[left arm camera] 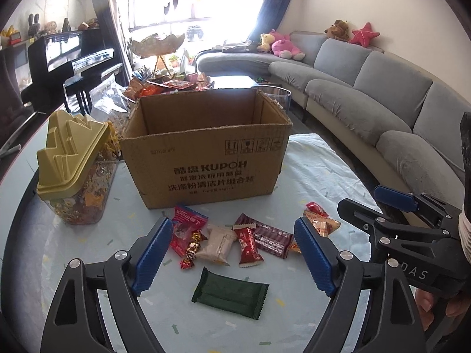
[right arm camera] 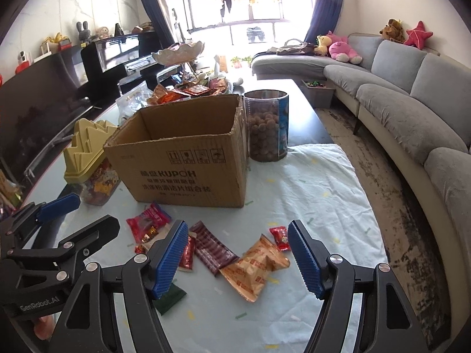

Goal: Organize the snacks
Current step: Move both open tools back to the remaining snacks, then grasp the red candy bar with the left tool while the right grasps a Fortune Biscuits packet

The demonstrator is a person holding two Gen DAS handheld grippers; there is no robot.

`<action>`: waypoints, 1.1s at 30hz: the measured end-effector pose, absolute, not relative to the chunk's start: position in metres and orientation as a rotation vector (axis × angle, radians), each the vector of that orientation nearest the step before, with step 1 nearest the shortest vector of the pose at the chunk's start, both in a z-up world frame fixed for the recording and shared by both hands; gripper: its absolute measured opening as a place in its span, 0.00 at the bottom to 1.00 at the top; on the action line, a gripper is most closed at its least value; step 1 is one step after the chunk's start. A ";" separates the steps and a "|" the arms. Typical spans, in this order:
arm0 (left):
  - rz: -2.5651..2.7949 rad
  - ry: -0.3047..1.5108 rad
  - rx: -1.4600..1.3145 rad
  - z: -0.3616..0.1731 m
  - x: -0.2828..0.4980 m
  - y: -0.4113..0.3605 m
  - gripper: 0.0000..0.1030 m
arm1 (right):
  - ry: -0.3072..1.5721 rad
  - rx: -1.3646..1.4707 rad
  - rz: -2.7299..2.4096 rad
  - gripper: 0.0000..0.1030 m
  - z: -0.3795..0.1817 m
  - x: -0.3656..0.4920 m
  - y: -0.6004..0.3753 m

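An open cardboard box (left arm camera: 206, 158) (right arm camera: 182, 170) stands on the cloth-covered table. In front of it lie loose snacks: a dark green packet (left arm camera: 231, 295), a beige packet (left arm camera: 217, 245), a small red packet (left arm camera: 248, 245), a maroon packet (left arm camera: 270, 236) (right arm camera: 215, 250), a red packet (left arm camera: 185, 229) (right arm camera: 147, 219) and an orange packet (right arm camera: 256, 267). My left gripper (left arm camera: 232, 229) hovers open above the beige and red packets, touching nothing. My right gripper (right arm camera: 238, 229) stands open over the orange packet, also holding nothing. The green packet (right arm camera: 170, 297) is partly hidden behind its left finger.
A clear container with a yellow lid (left arm camera: 73, 158) (right arm camera: 88, 153) stands left of the box. A clear jar of round brown snacks (right arm camera: 268, 126) sits right of it. More packets (left arm camera: 170, 83) are piled behind. A grey sofa (right arm camera: 412, 103) runs along the right.
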State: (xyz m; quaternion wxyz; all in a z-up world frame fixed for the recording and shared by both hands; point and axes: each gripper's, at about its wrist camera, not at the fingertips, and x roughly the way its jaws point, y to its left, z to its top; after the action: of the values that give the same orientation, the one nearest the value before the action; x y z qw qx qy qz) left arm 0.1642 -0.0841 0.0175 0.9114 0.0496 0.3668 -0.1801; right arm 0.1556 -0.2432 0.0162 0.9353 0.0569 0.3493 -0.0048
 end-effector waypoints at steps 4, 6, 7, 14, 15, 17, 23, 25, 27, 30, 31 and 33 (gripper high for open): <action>-0.380 0.778 0.111 0.003 0.162 -0.089 0.82 | 0.743 0.130 -0.010 0.69 0.002 0.151 -0.248; -0.386 0.784 0.113 -0.003 0.162 -0.090 0.82 | 0.761 0.144 -0.014 0.69 -0.007 0.150 -0.251; -0.390 0.788 0.117 -0.007 0.162 -0.092 0.82 | 0.770 0.151 -0.016 0.69 -0.012 0.149 -0.252; -0.417 0.812 0.129 -0.029 0.168 -0.101 0.73 | 0.810 0.187 -0.041 0.69 -0.035 0.150 -0.263; -0.417 0.815 0.134 -0.032 0.170 -0.103 0.70 | 0.813 0.194 -0.045 0.69 -0.038 0.151 -0.265; -0.420 0.821 0.137 -0.039 0.173 -0.104 0.65 | 0.819 0.204 -0.052 0.69 -0.044 0.153 -0.269; -0.435 0.861 0.133 -0.056 0.184 -0.108 0.54 | 0.852 0.222 -0.064 0.69 -0.061 0.163 -0.273; -0.436 0.881 0.131 -0.062 0.189 -0.110 0.51 | 0.862 0.230 -0.060 0.69 -0.066 0.166 -0.274; -0.433 0.898 0.125 -0.067 0.194 -0.111 0.48 | 0.875 0.241 -0.056 0.69 -0.071 0.170 -0.275; -0.432 0.922 0.114 -0.073 0.201 -0.113 0.43 | 0.885 0.247 -0.058 0.68 -0.076 0.175 -0.276; -0.434 0.928 0.110 -0.075 0.202 -0.114 0.42 | 0.888 0.249 -0.058 0.68 -0.078 0.177 -0.276; -0.435 0.938 0.106 -0.078 0.206 -0.114 0.40 | 0.896 0.257 -0.057 0.67 -0.081 0.180 -0.277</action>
State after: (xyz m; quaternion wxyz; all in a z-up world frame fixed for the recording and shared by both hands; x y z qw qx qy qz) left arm 0.2055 -0.1144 -0.0782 0.8681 0.0505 0.4480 -0.2078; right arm 0.1800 -0.2772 -0.0808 0.8930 0.1238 0.4318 -0.0272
